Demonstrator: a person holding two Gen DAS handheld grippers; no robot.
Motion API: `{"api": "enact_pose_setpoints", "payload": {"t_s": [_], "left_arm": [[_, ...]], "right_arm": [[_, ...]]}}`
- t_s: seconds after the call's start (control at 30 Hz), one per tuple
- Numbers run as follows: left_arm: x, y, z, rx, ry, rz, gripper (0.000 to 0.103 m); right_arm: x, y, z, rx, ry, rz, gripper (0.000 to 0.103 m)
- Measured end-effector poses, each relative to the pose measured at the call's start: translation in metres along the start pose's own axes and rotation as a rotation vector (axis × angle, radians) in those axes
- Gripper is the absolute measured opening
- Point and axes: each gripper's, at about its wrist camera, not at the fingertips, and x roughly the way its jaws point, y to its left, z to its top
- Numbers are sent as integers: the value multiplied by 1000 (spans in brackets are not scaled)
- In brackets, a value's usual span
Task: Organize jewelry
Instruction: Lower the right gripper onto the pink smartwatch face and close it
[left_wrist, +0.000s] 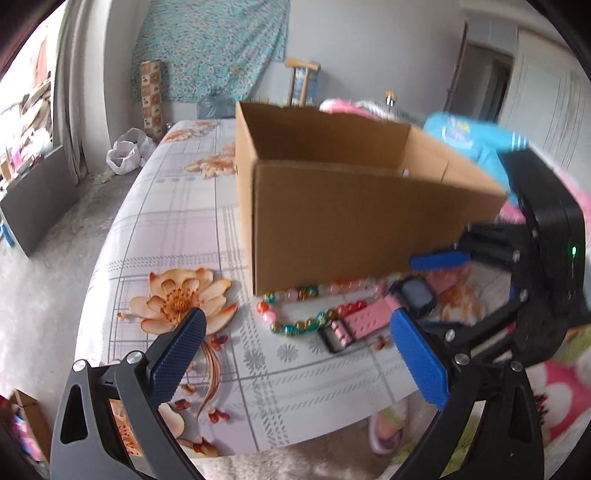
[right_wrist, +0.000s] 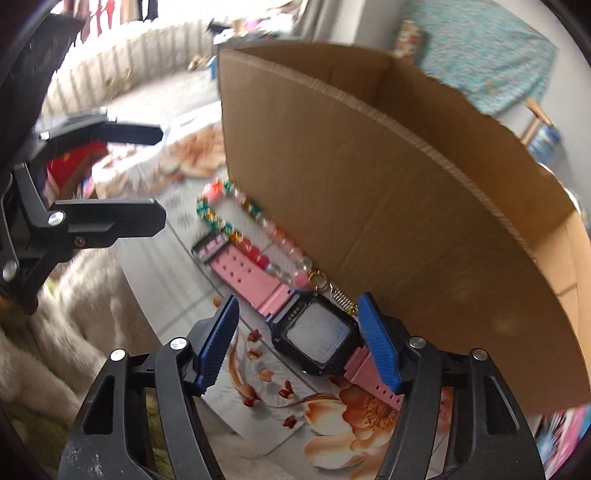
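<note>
Down on the table, pink watch between the right gripper's spread fingers, untouched, bead necklace beside the cardboard box, left gripper apart, no readable writing.

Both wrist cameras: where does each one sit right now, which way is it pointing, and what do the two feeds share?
Left wrist: sits on the open left gripper, facing the cardboard box across the table; the right gripper enters from the right.
Right wrist: sits on the open right gripper, low over the pink watch beside the box; the left gripper shows at left.
Shared: box, watch, bead necklace, floral tablecloth.
</note>
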Motion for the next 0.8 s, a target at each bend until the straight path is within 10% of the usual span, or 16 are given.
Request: {"api": "enact_pose_setpoints", "payload": {"t_s": [0.4,0.8], "left_arm": [[14,-48,-16,230,14,82,97],[42,-99,-17,532,28,128,56]], "right_arm": [[10,-36,6,6,65,119,42],[4,-80,15,76,66,283,20]]}}
